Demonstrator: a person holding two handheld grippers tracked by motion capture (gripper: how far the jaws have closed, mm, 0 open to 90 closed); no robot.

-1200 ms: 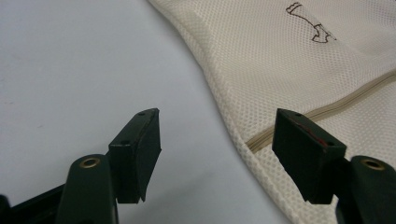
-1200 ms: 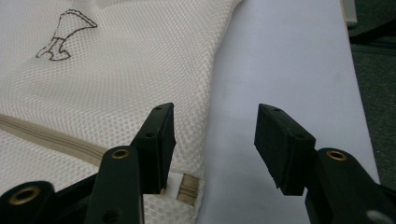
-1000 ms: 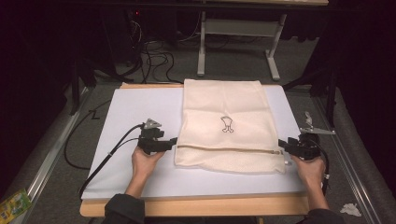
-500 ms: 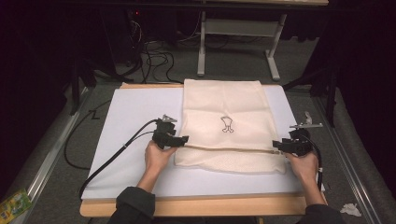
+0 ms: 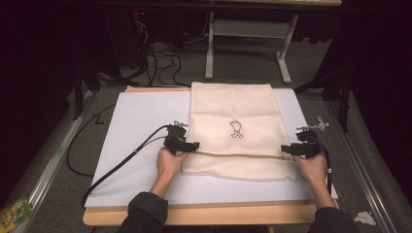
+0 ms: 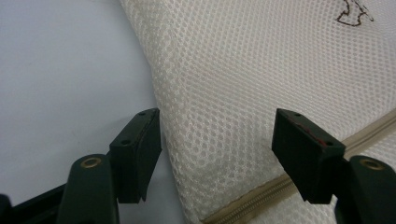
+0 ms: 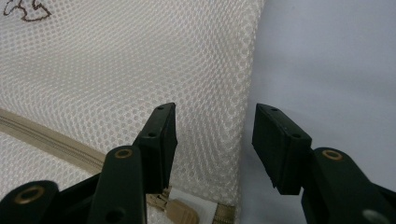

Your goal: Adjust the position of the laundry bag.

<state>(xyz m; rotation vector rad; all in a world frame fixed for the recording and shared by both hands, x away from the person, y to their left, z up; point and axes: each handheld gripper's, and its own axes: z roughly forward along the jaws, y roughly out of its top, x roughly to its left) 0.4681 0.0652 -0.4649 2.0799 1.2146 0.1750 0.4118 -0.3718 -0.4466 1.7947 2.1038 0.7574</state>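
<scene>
A cream mesh bag (image 5: pixel 232 128) with a small dark emblem (image 5: pixel 236 129) and a beige zipper (image 5: pixel 243 155) lies flat on the white mat (image 5: pixel 136 126). My left gripper (image 5: pixel 196 145) is at the bag's left edge near the zipper. In the left gripper view it (image 6: pixel 217 149) is open, its jaws straddling the mesh bag's (image 6: pixel 261 84) side edge above the zipper (image 6: pixel 261 196). My right gripper (image 5: pixel 283 150) is at the bag's right edge. In the right gripper view it (image 7: pixel 215 135) is open, straddling the mesh bag's (image 7: pixel 116 70) edge, with the zipper pull (image 7: pixel 180 214) just below.
The mat lies on a wooden table (image 5: pixel 204 213). Cables (image 5: pixel 121 160) trail off the left gripper across the mat. Behind the table stand a metal frame (image 5: pixel 248 43) and floor cables (image 5: pixel 160 58). A green packet (image 5: pixel 12 216) lies on the floor at lower left.
Both hands have moved up the mat and inward, the left one farther, from beside the bag's lower corners to its side edges at the zipper. Jaws stay open.
</scene>
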